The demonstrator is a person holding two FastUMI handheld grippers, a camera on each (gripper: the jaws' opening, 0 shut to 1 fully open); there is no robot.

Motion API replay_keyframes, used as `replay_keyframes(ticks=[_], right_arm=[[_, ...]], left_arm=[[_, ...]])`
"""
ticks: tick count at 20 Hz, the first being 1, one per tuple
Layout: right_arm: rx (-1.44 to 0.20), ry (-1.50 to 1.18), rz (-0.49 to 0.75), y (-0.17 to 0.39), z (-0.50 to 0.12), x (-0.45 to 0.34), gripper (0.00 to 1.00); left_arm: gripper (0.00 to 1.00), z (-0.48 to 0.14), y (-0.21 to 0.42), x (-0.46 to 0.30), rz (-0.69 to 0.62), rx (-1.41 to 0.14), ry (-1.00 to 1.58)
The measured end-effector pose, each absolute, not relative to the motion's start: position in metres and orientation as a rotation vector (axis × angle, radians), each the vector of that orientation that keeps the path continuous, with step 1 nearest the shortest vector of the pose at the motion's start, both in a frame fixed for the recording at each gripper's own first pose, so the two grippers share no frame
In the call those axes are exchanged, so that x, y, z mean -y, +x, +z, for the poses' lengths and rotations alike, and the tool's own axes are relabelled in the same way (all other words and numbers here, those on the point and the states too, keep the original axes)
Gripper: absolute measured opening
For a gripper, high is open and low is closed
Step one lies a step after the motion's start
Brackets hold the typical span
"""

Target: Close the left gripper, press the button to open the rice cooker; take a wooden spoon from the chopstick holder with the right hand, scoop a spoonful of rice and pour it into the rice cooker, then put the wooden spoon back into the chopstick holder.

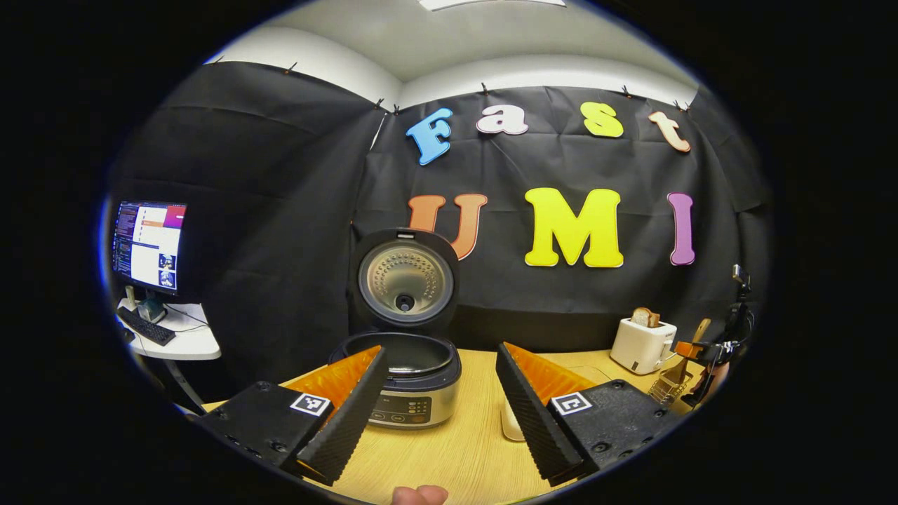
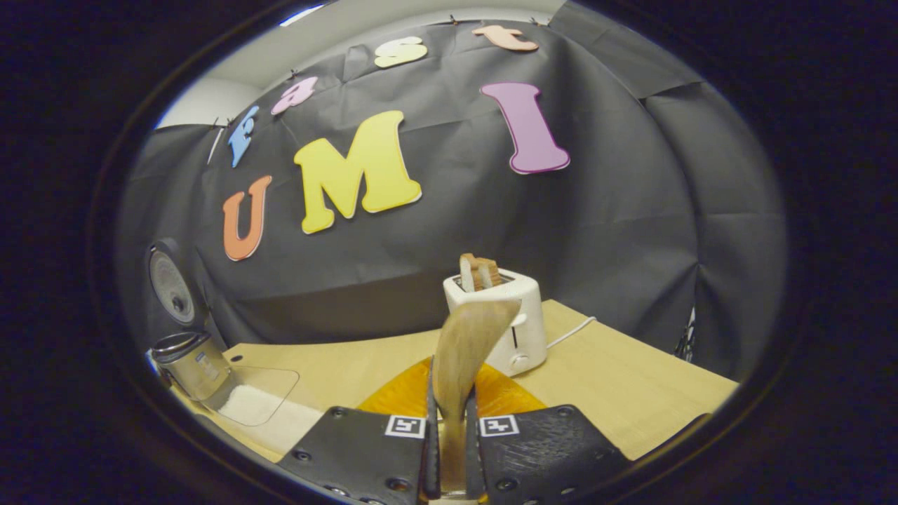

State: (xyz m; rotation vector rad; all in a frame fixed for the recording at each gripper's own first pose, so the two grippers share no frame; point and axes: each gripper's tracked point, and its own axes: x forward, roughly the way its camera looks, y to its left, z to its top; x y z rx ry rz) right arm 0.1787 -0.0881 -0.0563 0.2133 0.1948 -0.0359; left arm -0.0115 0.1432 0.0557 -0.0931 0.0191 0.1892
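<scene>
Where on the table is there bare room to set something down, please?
Bare wood lies in front of the rice cooker, and to the right of the toaster out to the table edge. It is crowded between cooker and toaster, where the rice container sits.

It was a staged recording booth: black cloth wall (image 1: 280,175) behind a table (image 1: 456,449), computer monitor (image 1: 149,244) far left of the tool.

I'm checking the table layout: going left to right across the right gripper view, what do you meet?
Rice cooker with its lid up → clear container of rice → wooden spoon held in the right tool → white toaster with bread in it.
</scene>
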Motion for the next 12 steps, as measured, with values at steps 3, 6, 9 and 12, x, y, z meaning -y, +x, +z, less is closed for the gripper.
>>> replay_keyframes(ticks=[3, 6, 9, 12], right_arm=[[-0.155, 0.195, -0.07, 0.171, -0.042, 0.097, 0.2], [-0.11, 0.168, -0.103, 0.162, -0.027, 0.107, 0.36], [-0.072, 0.166, -0.13, 0.151, -0.015, 0.118, 0.58], [-0.01, 0.13, -0.187, 0.133, 0.0, 0.134, 0.79]], left_arm=[[0.98, 0.059, -0.01, -0.143, 0.19, -0.01, -0.09], [0.98, 0.062, -0.009, -0.142, 0.19, -0.006, -0.091], [0.98, 0.066, -0.008, -0.139, 0.188, -0.001, -0.089], [0.98, 0.075, -0.002, -0.139, 0.173, 0.0, -0.086]])
